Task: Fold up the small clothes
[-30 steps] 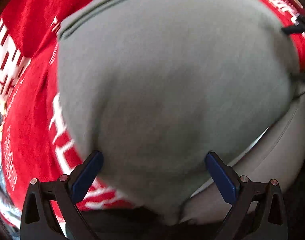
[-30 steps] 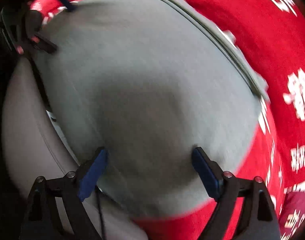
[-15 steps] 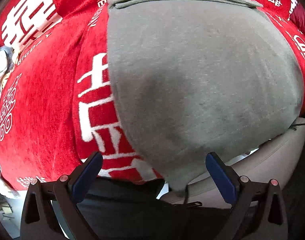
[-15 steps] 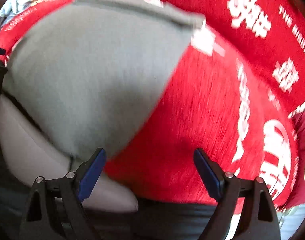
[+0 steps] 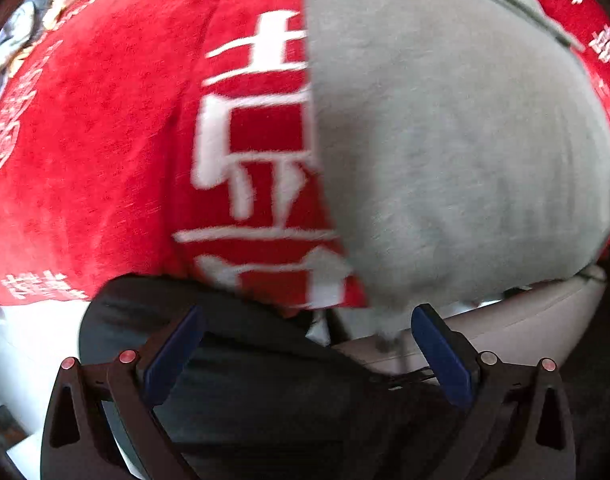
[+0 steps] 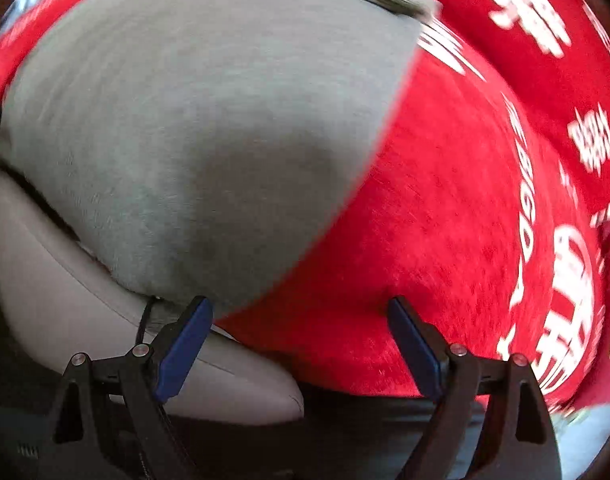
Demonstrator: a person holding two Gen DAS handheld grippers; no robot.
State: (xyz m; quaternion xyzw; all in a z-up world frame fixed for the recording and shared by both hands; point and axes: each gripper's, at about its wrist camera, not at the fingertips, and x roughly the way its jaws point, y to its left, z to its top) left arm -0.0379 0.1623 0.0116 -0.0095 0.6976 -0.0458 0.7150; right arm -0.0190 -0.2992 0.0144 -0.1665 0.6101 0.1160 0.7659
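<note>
A folded grey garment (image 5: 457,140) lies flat on a red cloth with white characters (image 5: 105,140). It also shows in the right wrist view (image 6: 193,132), with a seamed band along its far edge. My left gripper (image 5: 305,344) is open and empty, at the near edge left of the garment's near corner. My right gripper (image 6: 301,340) is open and empty, at the near edge by the garment's right side, over the red cloth (image 6: 465,220).
A pale grey padded edge (image 6: 85,320) runs under the garment's near side, also in the left wrist view (image 5: 505,320). A dark surface (image 5: 245,380) lies below the left gripper. Patterned fabric (image 5: 13,40) sits at the far left.
Both grippers have drawn back off the grey garment, the left toward the left and the right toward the right. The garment stays flat on the red cloth.
</note>
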